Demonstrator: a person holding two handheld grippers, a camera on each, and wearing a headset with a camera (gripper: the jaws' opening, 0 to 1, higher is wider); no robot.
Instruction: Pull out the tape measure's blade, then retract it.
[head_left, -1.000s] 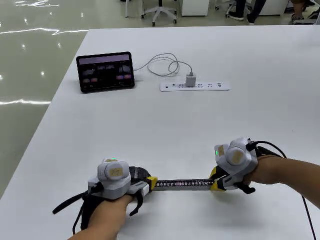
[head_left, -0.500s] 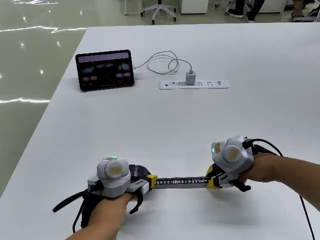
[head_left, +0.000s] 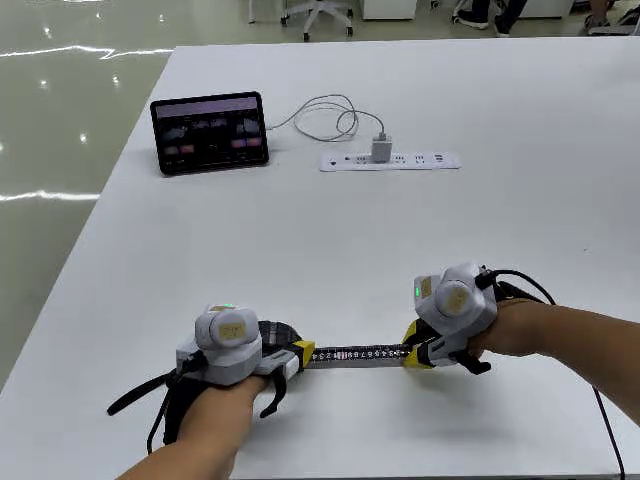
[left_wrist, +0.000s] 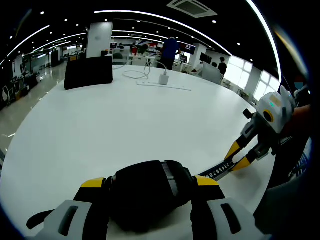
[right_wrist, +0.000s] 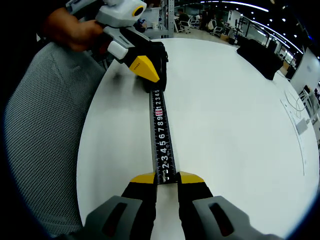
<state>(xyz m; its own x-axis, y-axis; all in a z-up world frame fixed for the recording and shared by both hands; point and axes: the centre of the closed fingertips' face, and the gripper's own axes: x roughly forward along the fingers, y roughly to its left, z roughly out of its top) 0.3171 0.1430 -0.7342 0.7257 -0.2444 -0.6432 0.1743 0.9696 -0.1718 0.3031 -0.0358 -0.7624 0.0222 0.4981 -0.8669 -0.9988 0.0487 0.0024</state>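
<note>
Right gripper view: right gripper (right_wrist: 166, 178), jaws nearly closed, pinches tip of flat black numbered blade (right_wrist: 159, 125); ahead, left gripper (left_wrist: 150, 182) clamps rounded matte-black tape measure case (left_wrist: 142, 202).

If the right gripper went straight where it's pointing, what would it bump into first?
Probably the tape measure's black case, held in the left gripper. The right gripper points along the blade straight toward it.
</note>
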